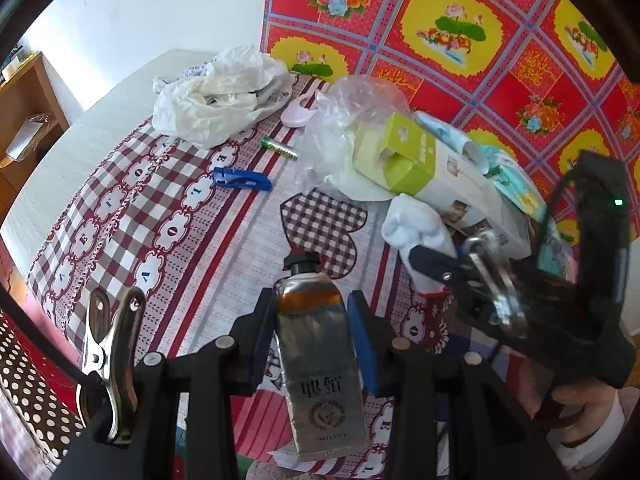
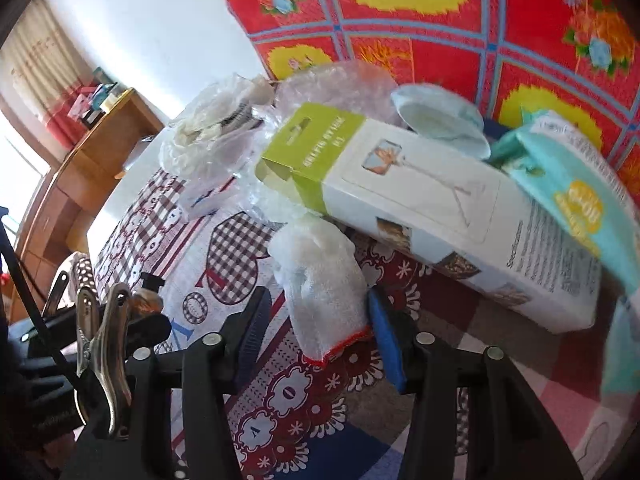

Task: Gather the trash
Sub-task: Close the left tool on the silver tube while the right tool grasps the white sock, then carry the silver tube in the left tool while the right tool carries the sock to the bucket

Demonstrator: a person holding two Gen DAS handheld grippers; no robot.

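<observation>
Cloth of the white sock [image 2: 324,280] is soft and light, best pinched mid-body by the right gripper [image 2: 316,320], whose pads seemingly haven't closed, while the left gripper [image 1: 316,328] clamps a tube [image 1: 320,364].

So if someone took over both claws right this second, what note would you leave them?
Left claw: shut on the silver tube, held above the bed cover.
Right claw: around the white glove; one pad looks clear of it, so no firm grip yet.
Loose on the bed: battery, blue clip, white plastic bag, clear bag, green-and-white box.
Done: tube picked up. Left: everything else; no bin in view.
</observation>
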